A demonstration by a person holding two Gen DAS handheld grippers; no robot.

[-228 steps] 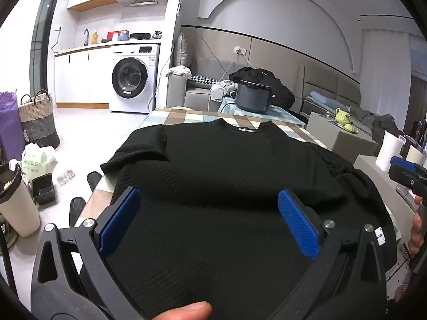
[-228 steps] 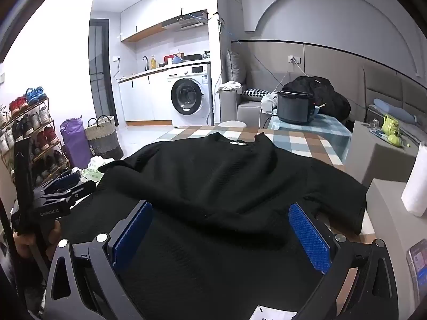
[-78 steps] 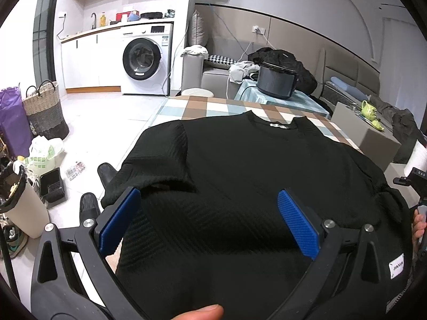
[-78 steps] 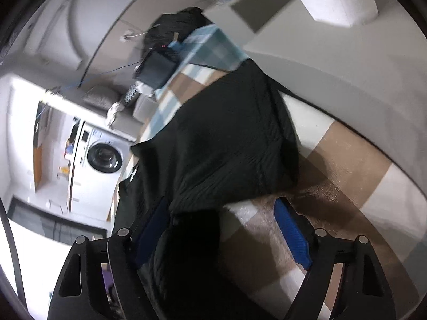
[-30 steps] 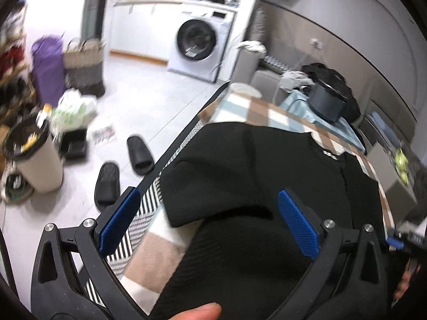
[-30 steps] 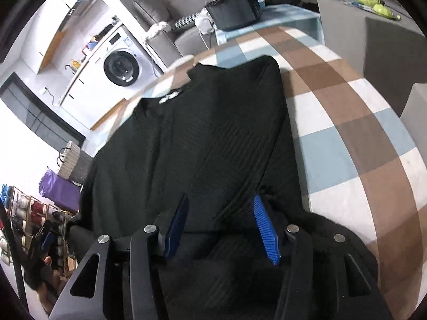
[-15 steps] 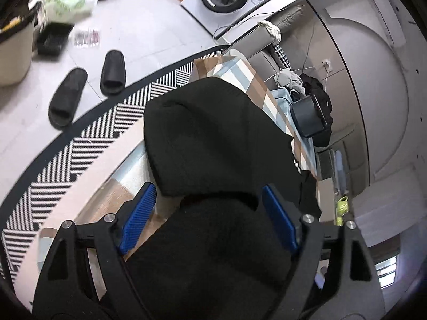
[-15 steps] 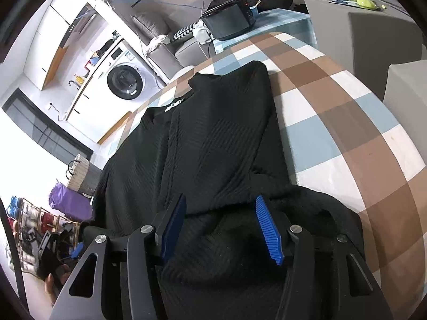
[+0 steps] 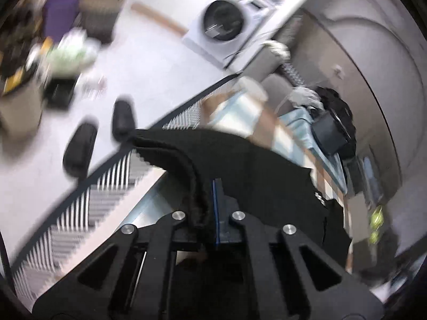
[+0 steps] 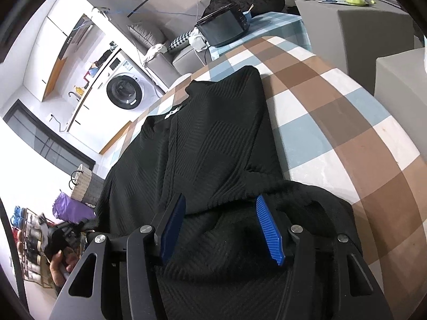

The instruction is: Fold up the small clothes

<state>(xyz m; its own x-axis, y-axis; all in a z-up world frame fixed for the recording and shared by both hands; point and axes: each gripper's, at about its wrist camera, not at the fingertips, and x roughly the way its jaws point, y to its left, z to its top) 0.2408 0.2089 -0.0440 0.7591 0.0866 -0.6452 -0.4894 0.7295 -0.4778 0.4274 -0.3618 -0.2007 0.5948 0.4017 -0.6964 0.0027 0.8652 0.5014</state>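
Note:
A black textured t-shirt (image 10: pixel 213 144) lies on the checked tablecloth (image 10: pixel 347 122), its right side folded over onto the body. My right gripper (image 10: pixel 221 226) is open just above the folded sleeve edge, holding nothing. In the blurred left wrist view my left gripper (image 9: pixel 205 200) is shut on the hem of the shirt's left sleeve (image 9: pixel 184 162) and holds it up off the table. The left gripper also shows at the far left of the right wrist view (image 10: pixel 61 237), in the person's hand.
The table edge has a black-and-white zigzag border (image 9: pixel 88 202). Two black slippers (image 9: pixel 80 146) and a bin lie on the floor to the left. A washing machine (image 10: pixel 124 93), a dark box (image 10: pixel 224 29) and grey blocks (image 10: pixel 373 21) stand beyond the table.
My left gripper has closed on the left sleeve hem and lifted it. My right gripper stays open and has hardly moved.

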